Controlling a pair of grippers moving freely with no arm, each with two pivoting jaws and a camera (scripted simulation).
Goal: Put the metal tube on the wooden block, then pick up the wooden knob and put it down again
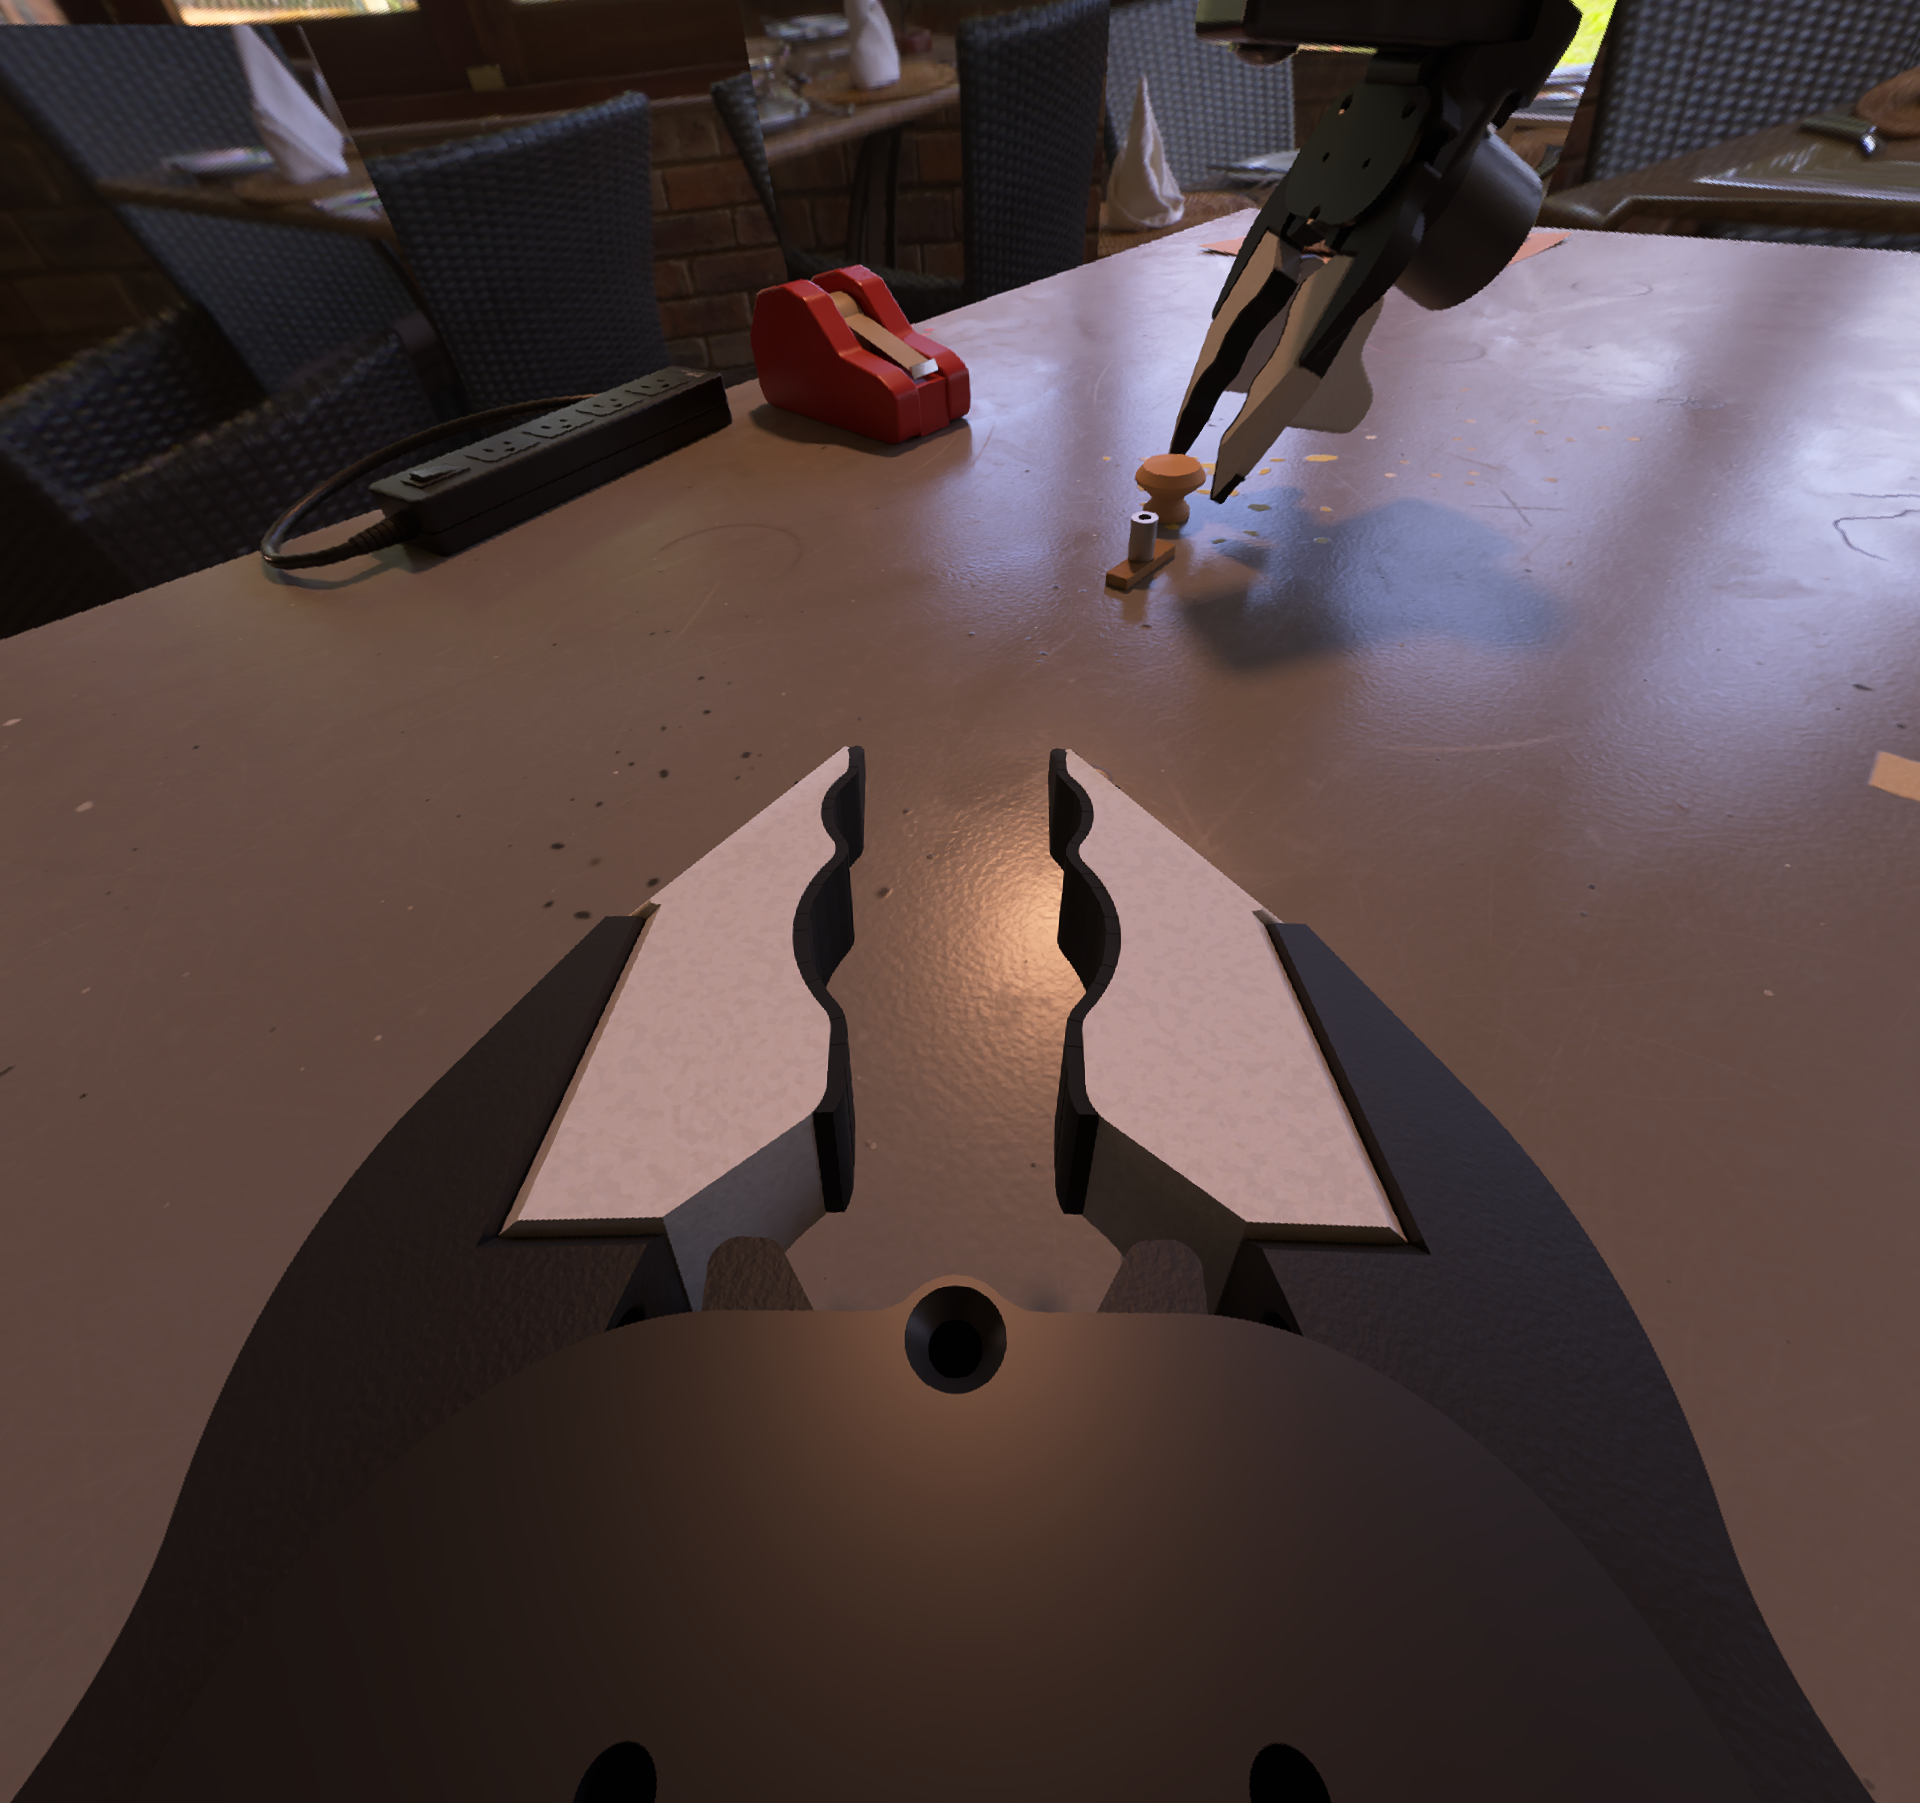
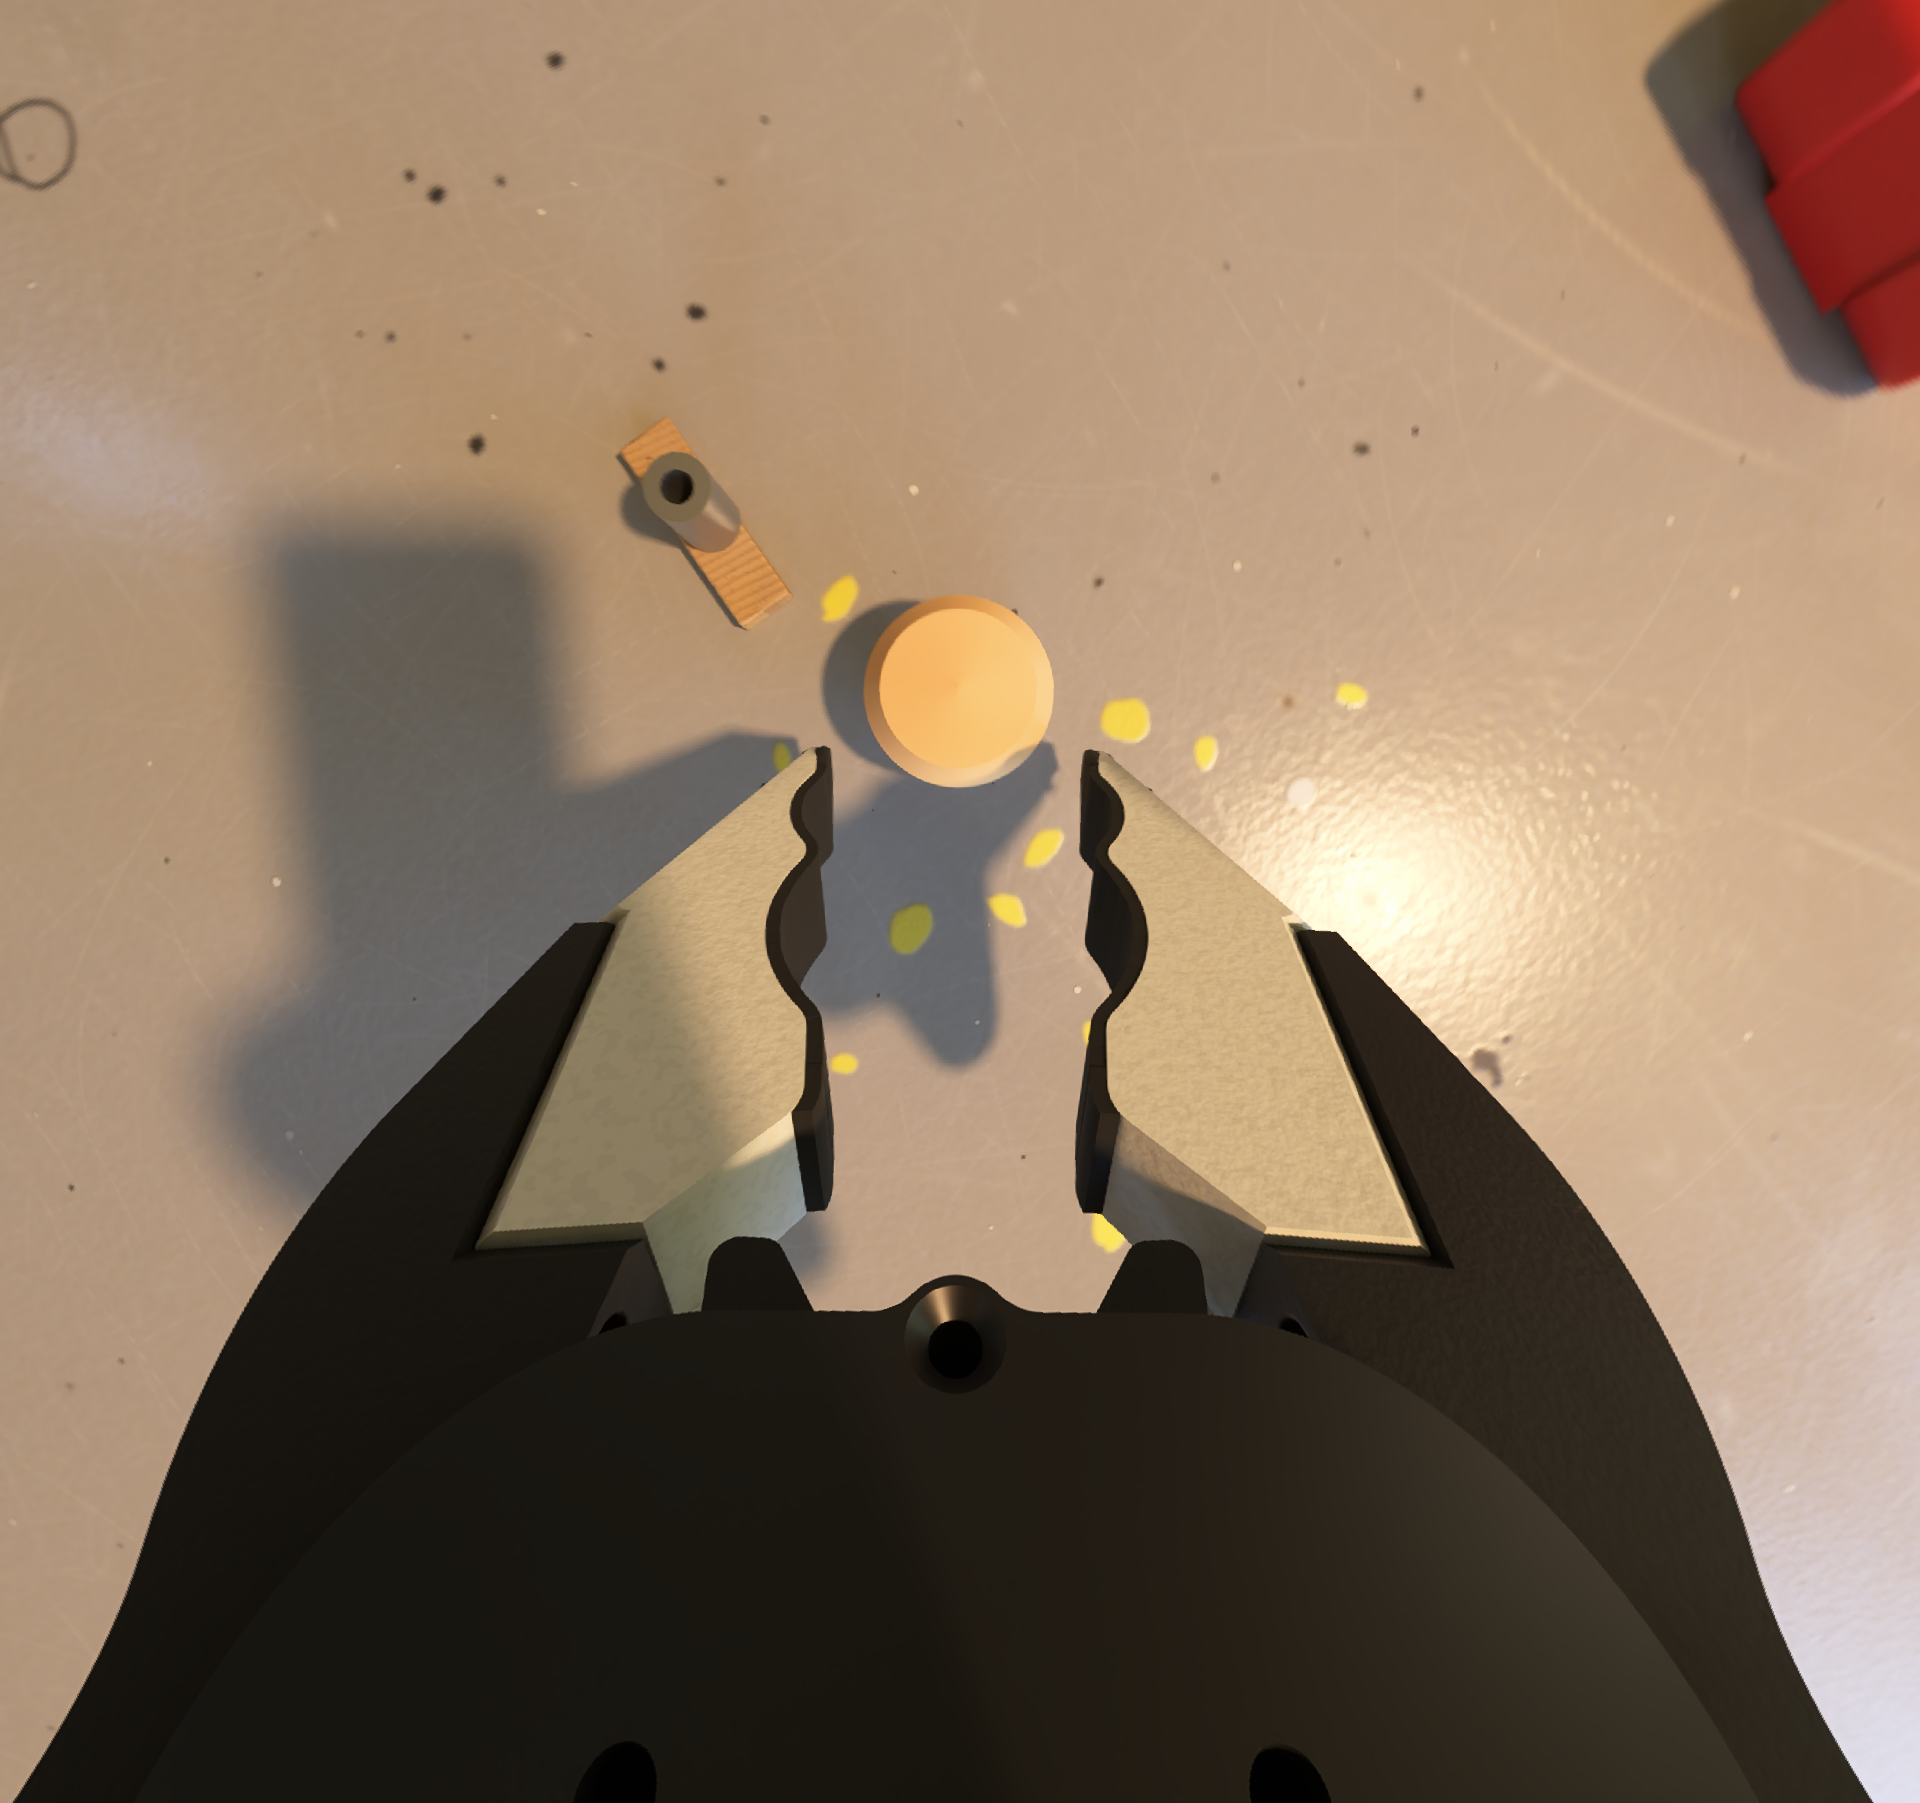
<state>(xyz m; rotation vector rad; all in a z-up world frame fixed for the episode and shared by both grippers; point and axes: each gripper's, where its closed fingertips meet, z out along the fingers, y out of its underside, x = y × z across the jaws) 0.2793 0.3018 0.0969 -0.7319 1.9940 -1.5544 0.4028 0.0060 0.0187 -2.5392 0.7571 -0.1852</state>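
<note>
A small grey metal tube (image 1: 1143, 535) stands upright on a flat wooden block (image 1: 1140, 569) on the table. It shows from above in the right wrist view, the tube (image 2: 688, 506) on the block (image 2: 743, 581). A round wooden knob (image 1: 1170, 484) stands just behind the block. My right gripper (image 1: 1197, 473) hangs over the knob (image 2: 958, 688), pointing down, open and empty, its fingertips just short of the knob (image 2: 956, 766). My left gripper (image 1: 956, 766) is open and empty, low over the table, well in front of these things.
A red tape dispenser (image 1: 857, 356) and a black power strip (image 1: 561, 454) with its cable lie at the table's far left. The dispenser's corner also shows in the right wrist view (image 2: 1839, 184). Chairs and set tables stand beyond the table's far edge.
</note>
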